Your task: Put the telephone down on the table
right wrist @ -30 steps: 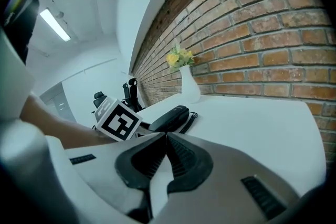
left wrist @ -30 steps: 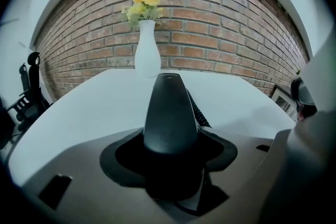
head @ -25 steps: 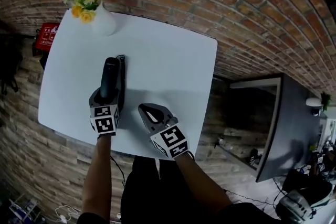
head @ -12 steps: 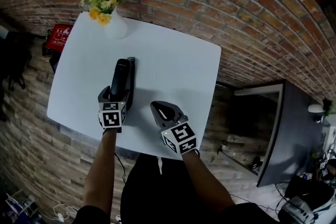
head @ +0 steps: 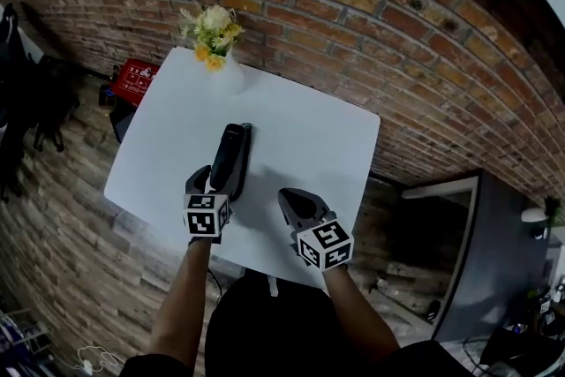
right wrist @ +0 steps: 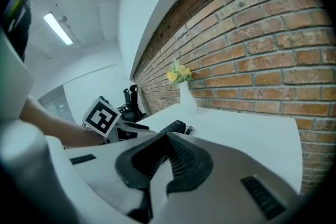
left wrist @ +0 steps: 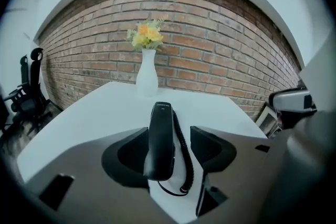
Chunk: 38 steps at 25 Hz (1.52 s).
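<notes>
The black telephone handset (head: 229, 159) lies lengthwise on the white table (head: 300, 124), its coiled cord (left wrist: 185, 149) along its right side. My left gripper (head: 219, 183) straddles the handset's near end. In the left gripper view the handset (left wrist: 160, 139) rests against the left jaw, with a gap and the cord before the right jaw. The left gripper (left wrist: 169, 147) has its jaws closing, but they do not clamp the handset. My right gripper (head: 296, 200) hovers over the table's near edge, to the right of the handset. The right gripper (right wrist: 167, 157) is shut and holds nothing.
A white vase (head: 222, 73) of yellow and white flowers (head: 212, 20) stands at the table's far left corner, against the brick wall (head: 353, 22). A red object (head: 137, 79) sits on the floor left of the table. The table's near edge (head: 256, 265) lies under both grippers.
The head view has shifted, so the table now sits lower and further right in the picture. The handset stays between the left jaws on the table. The right gripper keeps its place beside it.
</notes>
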Available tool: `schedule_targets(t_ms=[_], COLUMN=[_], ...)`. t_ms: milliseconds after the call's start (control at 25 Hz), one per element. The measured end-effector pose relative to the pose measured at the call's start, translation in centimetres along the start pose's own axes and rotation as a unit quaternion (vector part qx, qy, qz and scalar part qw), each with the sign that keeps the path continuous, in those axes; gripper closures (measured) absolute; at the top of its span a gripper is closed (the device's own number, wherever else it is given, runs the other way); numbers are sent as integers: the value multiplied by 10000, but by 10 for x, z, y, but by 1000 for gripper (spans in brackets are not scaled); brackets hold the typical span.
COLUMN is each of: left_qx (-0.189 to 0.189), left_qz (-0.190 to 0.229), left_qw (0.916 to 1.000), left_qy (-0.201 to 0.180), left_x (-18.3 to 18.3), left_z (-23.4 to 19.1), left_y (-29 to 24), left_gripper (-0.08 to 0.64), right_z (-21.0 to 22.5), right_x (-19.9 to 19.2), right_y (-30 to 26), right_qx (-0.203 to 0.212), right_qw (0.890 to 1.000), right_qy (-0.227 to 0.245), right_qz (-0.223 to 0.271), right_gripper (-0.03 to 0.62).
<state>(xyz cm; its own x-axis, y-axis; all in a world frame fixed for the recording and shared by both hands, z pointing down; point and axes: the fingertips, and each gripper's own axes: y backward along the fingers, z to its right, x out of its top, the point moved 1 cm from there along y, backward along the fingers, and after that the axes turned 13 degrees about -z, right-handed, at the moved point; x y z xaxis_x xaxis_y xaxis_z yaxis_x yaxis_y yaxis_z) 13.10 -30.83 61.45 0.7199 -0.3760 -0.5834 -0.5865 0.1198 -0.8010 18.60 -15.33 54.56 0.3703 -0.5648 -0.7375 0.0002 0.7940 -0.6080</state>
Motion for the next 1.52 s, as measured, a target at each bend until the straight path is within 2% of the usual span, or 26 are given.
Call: schedule_targets(t_ms=[200,360,600,920,1520], left_qx=[-58,-106,-42,-161,6], left_qz=[290,522,911,1278,1286], left_qw=[9995,9985,9957,9914,9912], left_qy=[63,100,153,251,300], left_x=[8,11,16,20,8], left_z=[14,24,27,39,36], left_y=[36,66,113,159,165], left_gripper=[420,486,546,546,546], right_z=[-6,-14,-29,-38,-37], right_x=[13,21,37,58,59], right_y=[19,32,52,84,87], right_qx=[163,271,350,449,588], right_qw=[9997,9991,9974,9938,9929], right_qy=[118,197,472,658,685], right_qz=[153,261,429,771,771], right_gripper=[571,571,571,571,571])
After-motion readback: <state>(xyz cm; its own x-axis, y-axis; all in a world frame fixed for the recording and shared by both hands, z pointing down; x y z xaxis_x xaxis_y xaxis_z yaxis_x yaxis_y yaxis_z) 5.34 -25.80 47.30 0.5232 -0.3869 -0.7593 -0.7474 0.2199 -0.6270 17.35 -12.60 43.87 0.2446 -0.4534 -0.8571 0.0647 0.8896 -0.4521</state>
